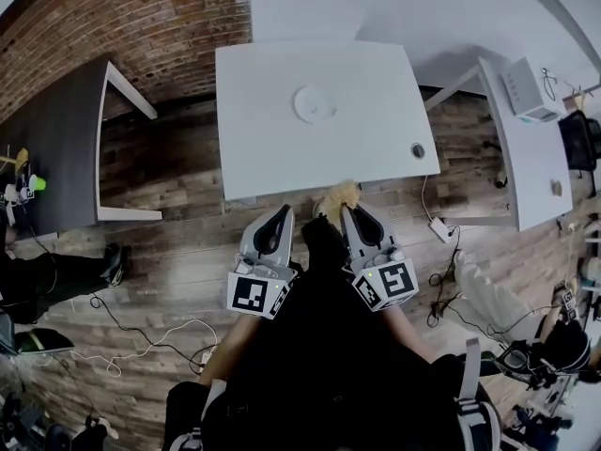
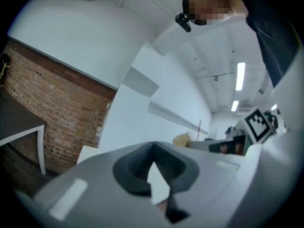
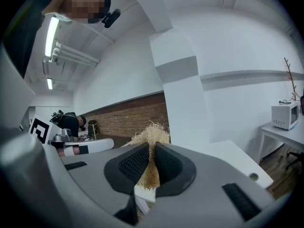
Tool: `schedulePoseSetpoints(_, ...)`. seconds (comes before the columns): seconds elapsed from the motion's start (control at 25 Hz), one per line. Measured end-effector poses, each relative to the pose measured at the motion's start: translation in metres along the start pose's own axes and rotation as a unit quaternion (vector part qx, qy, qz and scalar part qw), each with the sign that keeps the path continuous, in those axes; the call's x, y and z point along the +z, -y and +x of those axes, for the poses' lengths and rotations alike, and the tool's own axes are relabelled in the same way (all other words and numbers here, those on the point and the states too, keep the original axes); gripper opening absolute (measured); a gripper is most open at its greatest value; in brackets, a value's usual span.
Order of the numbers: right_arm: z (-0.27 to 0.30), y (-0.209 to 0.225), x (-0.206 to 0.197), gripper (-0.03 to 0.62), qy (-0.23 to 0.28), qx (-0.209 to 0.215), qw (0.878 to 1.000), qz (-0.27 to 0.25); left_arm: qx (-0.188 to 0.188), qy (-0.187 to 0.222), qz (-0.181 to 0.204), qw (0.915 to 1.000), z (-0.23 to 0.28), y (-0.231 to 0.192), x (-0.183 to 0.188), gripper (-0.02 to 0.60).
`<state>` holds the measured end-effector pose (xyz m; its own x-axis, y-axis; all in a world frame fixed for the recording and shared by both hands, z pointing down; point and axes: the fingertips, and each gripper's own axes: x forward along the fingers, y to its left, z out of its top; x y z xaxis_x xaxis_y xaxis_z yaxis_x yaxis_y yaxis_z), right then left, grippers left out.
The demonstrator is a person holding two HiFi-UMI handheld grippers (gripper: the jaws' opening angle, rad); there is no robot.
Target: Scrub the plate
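— Any writing you can read?

— Only the markers [image 1: 255, 294] on my two cubes; they are black-and-white square patterns, not letters; the microwave [image 1: 528, 90] on the side table [image 1: 522, 172] is too small to read.

— Your right gripper?

— My right gripper [image 3: 152, 150] is clenched on the scrubber [image 3: 152, 133]; the dark pads press its pale, straw-like fibres from both sides, with only the scrubber's thickness between them; a tuft fans out above the tips, and more fibre hangs below the pads.

— And the left?

— My left gripper [image 2: 153, 152] grasps nothing; its jaws meet at the tips, and only a small wedge of light shows lower down where the pads curve apart.

— Where is the plate?

— The plate [image 1: 315, 103] lies flat on the white table [image 1: 272, 158], near the middle and a little toward the far edge; it is round and white, and well apart from both grippers; I hold them side by side close to my body, over the wooden floor [image 1: 178, 252], short of the table's near edge; in the head view the scrubber's tuft just overlaps that edge.

— Anything else?

— A round hole [image 1: 418, 150] near the table's near right corner; a brick wall [image 1: 141, 17] beyond; a dark table [image 1: 56, 139] to my left; cables [image 1: 141, 332] on the floor.
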<state>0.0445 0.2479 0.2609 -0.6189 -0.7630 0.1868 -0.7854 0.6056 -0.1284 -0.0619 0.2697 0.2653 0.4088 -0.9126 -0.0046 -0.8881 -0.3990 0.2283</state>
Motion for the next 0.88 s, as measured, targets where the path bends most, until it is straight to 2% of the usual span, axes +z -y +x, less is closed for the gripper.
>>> schedulePoseSetpoints(0.24,0.03,0.003,0.0,0.035,-0.006,0.009,1.0,0.0,0.013,-0.009,-0.002,0.9999,0.009,-0.027,0.001,0.002)
schedulePoseSetpoints(0.52,0.05,0.019,0.006,0.035,-0.006,0.011,1.0,0.002,0.009,-0.015,-0.003,0.9998,0.039,-0.034,-0.001,0.002)
schedulePoseSetpoints(0.88,0.077,0.067,0.003,0.035,-0.014,0.019,1.0,0.017,0.008,-0.027,-0.007,0.9996,0.094,-0.034,-0.007,0.002)
